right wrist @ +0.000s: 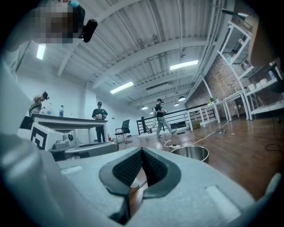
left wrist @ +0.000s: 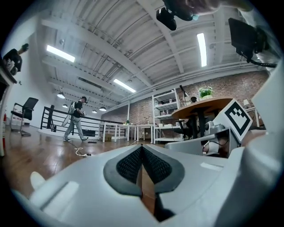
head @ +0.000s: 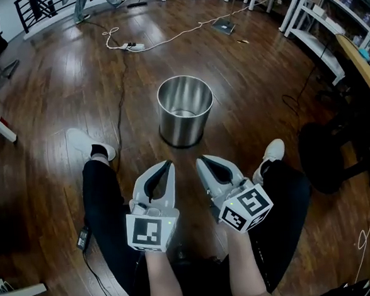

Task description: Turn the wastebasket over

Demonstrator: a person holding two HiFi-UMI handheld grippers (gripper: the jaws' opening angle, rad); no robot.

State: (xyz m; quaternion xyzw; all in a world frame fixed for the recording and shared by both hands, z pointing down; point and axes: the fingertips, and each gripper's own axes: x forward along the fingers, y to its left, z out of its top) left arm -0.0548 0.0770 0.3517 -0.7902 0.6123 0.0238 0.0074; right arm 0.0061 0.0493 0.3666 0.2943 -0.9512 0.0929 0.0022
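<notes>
Wood floor (head: 43, 103); hand-held grippers (head: 170, 165) (head: 200, 161) closed, empty

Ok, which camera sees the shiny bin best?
The head view: the whole wastebasket stands upright on the floor, mouth open. The right gripper view catches only its rim behind the jaws. The left gripper view misses it.

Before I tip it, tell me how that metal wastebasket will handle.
The metal wastebasket looks thin-walled and empty, so it is probably light and stiff. Its polished wall may slip in a grip. Standing upright on the smooth wooden floor, it would likely slide before tipping, and roll once on its side.
</notes>
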